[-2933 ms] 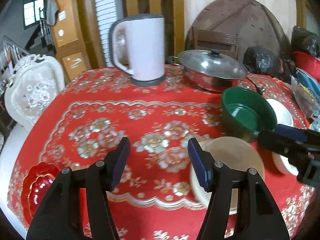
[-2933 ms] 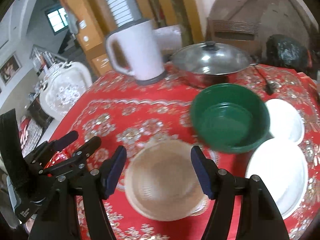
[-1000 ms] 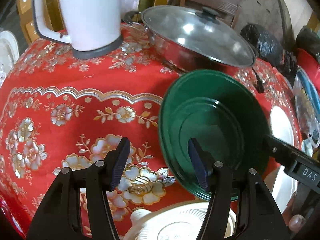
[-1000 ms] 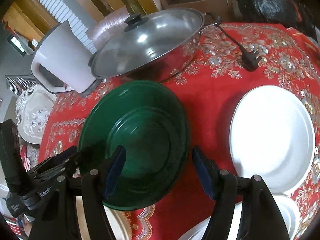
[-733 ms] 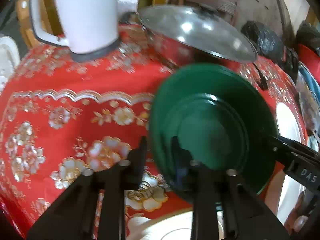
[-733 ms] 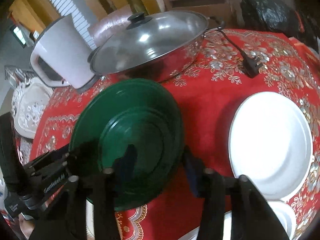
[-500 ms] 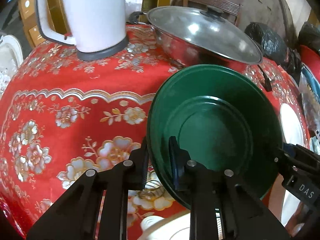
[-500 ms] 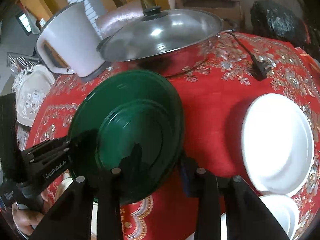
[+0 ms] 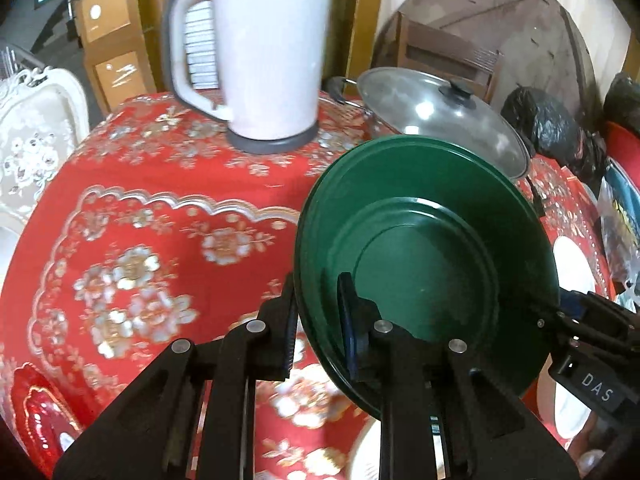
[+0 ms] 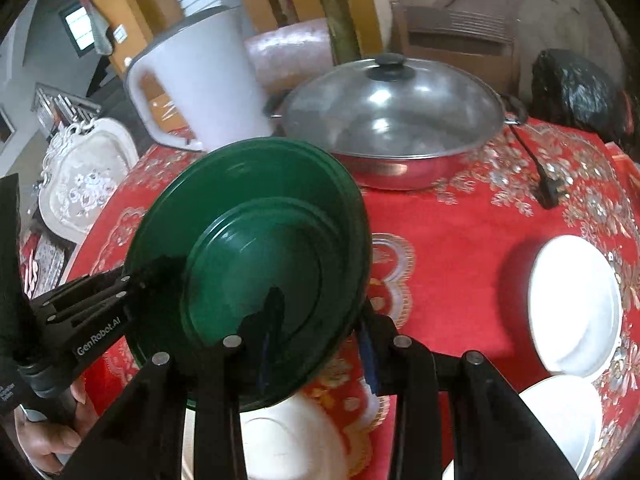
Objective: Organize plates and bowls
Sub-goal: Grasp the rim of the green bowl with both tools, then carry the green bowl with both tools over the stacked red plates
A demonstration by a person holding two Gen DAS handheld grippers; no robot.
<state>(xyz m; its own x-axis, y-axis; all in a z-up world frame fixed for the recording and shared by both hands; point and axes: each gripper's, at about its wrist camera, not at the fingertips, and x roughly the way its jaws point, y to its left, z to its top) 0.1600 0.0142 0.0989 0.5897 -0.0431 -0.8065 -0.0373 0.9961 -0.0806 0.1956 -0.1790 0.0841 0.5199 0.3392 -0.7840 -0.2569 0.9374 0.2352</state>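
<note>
A dark green bowl [image 9: 432,264] hangs tilted above the red flowered tablecloth [image 9: 160,240], held from both sides. My left gripper [image 9: 318,316] is shut on its left rim, one finger inside and one outside. My right gripper [image 10: 320,332] is shut on the opposite rim of the green bowl [image 10: 256,256]. The right gripper [image 9: 568,316] also shows at the bowl's right edge in the left wrist view, and the left gripper [image 10: 132,284] at the bowl's left edge in the right wrist view. A cream bowl [image 10: 292,436] lies just below. Two white plates [image 10: 576,300] sit at the right.
A white kettle [image 9: 264,52] and a lidded steel pan [image 10: 392,120] stand at the back of the table. A black power plug [image 10: 548,196] lies beside the pan. A red glossy dish [image 9: 36,416] sits at the near left edge. Black bags [image 10: 580,88] are behind the table.
Both grippers closed on opposite rims of the green bowl, then raised it off the cloth and carried it nearer, over the cream bowl. The kettle and pan now look farther away.
</note>
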